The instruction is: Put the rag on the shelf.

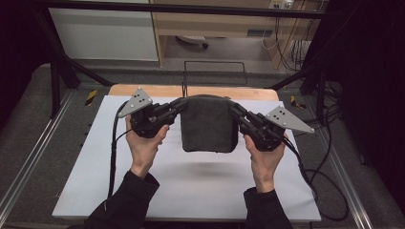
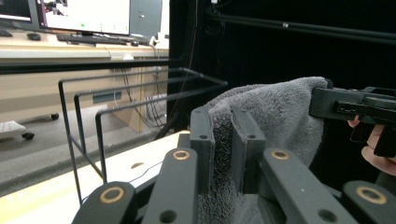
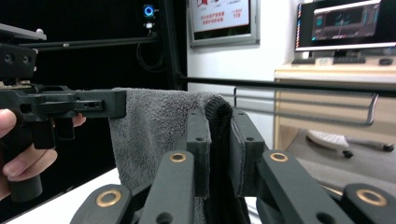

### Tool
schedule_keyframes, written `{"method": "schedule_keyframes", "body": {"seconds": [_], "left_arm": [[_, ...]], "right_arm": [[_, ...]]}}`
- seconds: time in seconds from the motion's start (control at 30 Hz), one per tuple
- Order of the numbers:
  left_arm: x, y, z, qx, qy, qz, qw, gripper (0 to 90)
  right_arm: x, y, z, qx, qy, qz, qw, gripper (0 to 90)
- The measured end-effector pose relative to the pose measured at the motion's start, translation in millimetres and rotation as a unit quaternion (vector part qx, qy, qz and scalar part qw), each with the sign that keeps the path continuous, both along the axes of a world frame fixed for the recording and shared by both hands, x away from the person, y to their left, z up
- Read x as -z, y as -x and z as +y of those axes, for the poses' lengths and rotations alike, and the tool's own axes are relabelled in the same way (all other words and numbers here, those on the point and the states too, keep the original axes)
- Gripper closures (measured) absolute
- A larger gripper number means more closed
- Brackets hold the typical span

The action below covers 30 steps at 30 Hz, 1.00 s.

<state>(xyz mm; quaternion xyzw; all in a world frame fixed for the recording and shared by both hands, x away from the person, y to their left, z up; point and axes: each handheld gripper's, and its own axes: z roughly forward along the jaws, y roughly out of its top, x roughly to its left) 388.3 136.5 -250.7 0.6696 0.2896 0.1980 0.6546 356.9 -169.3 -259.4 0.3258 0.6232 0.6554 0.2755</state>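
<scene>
A dark grey terry towel (image 1: 209, 125), thick and looped in its pile, hangs folded in the air above the white worktop (image 1: 191, 186), casting a soft shadow on the sheet below. Its top fold arches slightly between the two tools, and its lower edge hangs roughly straight with rounded corners, clear of the surface.

The left tool (image 1: 180, 104) is clenched on the towel's upper left corner; in the left gripper view its flat black jaws pinch a ridge of fluffy cloth between them (image 2: 223, 140). The right tool (image 1: 235, 109) is clenched on the upper right corner, and the right gripper view shows the hemmed, rolled edge of the towel squeezed between its pads (image 3: 219, 140). Each tool is matt black with brass-ringed pivots on its linkage and carries a grey three-cornered plate on top; black cables trail back toward the near edge.

Beyond the far edge of the worktop stands a black wire rack (image 1: 215, 71) of thin bent rods. A strip of pale wooden board (image 1: 143, 90) shows along the far side under the white sheet.
</scene>
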Motion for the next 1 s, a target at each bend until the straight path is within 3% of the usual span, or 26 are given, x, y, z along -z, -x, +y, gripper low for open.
{"method": "schedule_keyframes", "body": {"seconds": [0.57, 1.0], "left_arm": [[-32.7, -14.8, 0.3, -0.008, 0.033, -0.024, 0.9991, 80.2], [-61.9, -26.1, -3.3, -0.015, 0.042, -0.044, 0.9980, 80.3]], "right_arm": [[-34.0, -12.7, 4.3, 0.018, -0.011, -0.031, 0.9993, 80.6], [-64.5, -26.4, 5.0, 0.028, -0.006, -0.051, 0.9983, 80.6]]}}
